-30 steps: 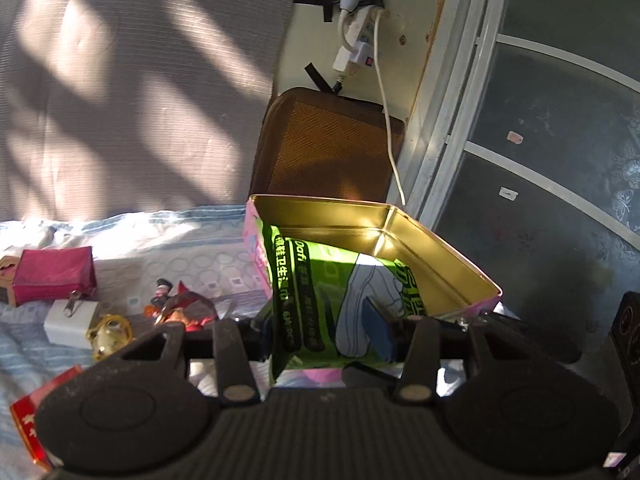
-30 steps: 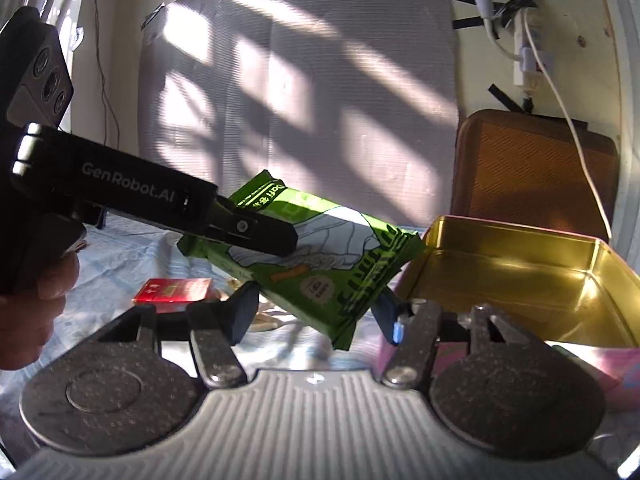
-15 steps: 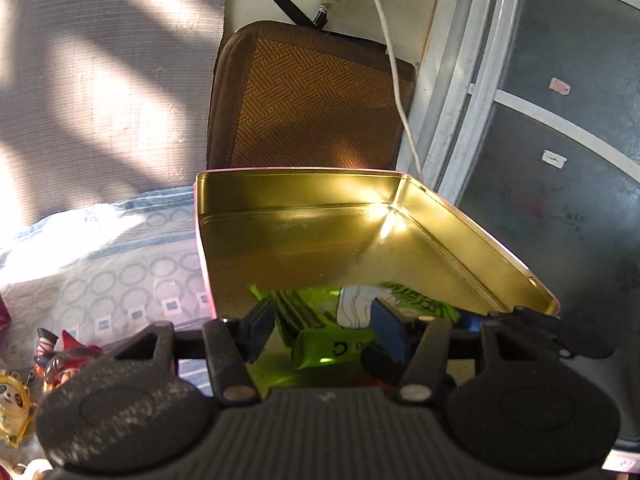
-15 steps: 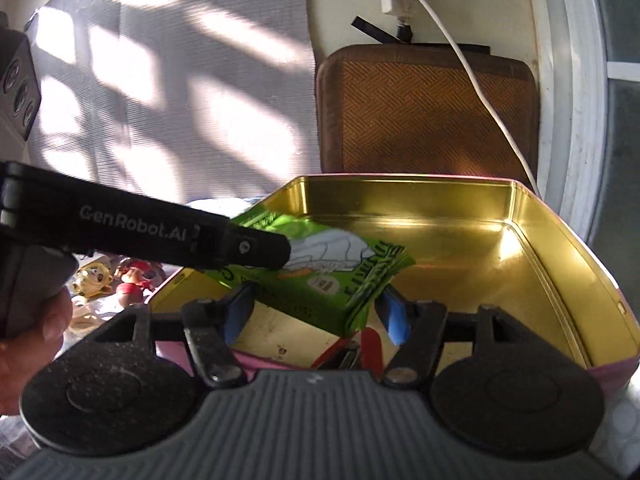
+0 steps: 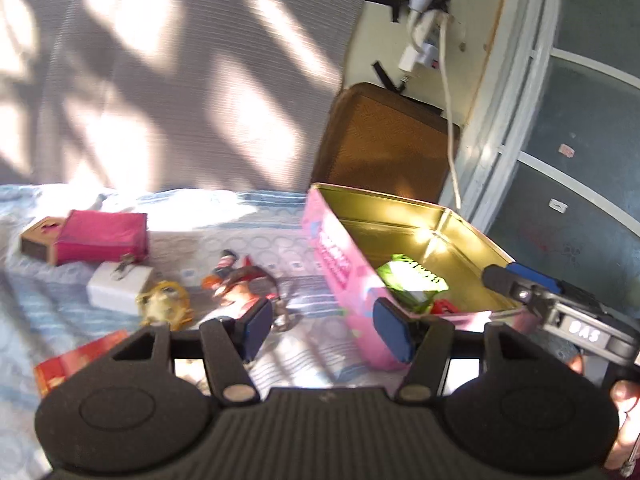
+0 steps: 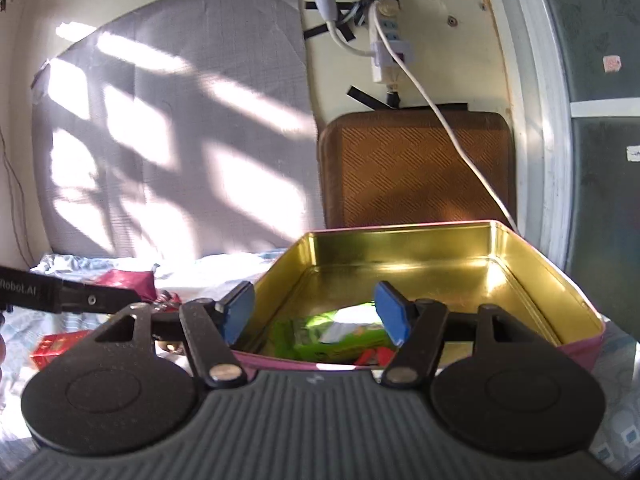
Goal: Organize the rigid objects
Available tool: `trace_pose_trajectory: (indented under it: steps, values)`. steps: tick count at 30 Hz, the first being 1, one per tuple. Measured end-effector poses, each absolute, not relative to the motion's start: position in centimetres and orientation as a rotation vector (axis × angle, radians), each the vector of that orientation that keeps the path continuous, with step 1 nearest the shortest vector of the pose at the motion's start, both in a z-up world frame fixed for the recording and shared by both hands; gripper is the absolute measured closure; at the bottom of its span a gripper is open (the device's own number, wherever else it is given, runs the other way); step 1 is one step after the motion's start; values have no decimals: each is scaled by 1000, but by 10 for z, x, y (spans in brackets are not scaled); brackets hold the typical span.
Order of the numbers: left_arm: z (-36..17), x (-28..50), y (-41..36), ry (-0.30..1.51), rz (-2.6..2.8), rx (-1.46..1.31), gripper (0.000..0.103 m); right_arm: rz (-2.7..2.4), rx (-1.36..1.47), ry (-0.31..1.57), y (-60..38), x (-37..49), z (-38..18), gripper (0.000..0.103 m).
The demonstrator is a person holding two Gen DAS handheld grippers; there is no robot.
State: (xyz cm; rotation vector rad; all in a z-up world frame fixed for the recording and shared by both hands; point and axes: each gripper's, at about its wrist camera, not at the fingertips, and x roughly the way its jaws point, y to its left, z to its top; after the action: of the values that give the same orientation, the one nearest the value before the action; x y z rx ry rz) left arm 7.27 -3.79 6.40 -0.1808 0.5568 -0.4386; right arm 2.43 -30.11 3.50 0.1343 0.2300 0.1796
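The green packet is lying flat inside the pink tin, at the tin's near end, with something red showing just beside and partly under it; the far end of the gold interior is bare. The tin is sitting on the bed, toward its right edge, close to the brown cushion standing against the wall.

Outward from the tin, across the bedcover toward the left edge, the loose things are waiting: a small figurine nearest the tin wall, a yellow toy touching a white block, a magenta pouch further back against a cardboard box, and a red flat box at the near edge.

The left tool is hovering outside the tin's left wall, its jaws opening with nothing between them; the blue pads are clear of everything. The right tool is hanging over the tin's near rim, jaws spread and empty, the packet lying below and beyond its pads, not touched.

Judgement: the relation that matters next is that the figurine lies ahead and slightly left of the left tool, nearer to it than to the right tool. Its long axis seems to be running across the tool's line, though blur makes this uncertain. The left hand appears better placed for that pick.
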Motion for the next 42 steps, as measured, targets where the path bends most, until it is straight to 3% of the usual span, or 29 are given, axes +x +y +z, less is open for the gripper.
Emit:
trace_pose_trajectory:
  steps: [8,13,19,20,21,22,27,30,34,42]
  values:
    - [37,43,79,608,-156,-303,48,482,14,337,-204,33,24,55]
    - [27,28,98,611,-168,-342,48,517,-36,452,-167,65,2,55]
    - [19,21,85,633,-253,-352,48,537,258,619,-180,122,-8,55]
    - [18,21,82,637,-263,-347,48,556,305,645,-182,127,-11,58]
    - [17,21,80,640,-270,-342,48,579,330,669,-181,130,-13,73]
    - [17,20,77,644,-277,-337,48,593,347,686,-181,128,-14,78]
    - [18,19,79,642,-290,-346,47,741,375,731,-176,74,-7,89]
    - [18,20,82,647,-298,-377,47,871,284,759,-156,29,-9,87]
    - [19,16,82,663,-309,-396,47,878,107,656,-143,-14,-4,86]
    - [23,-4,68,699,-324,-369,51,794,107,579,-163,-12,-1,82]
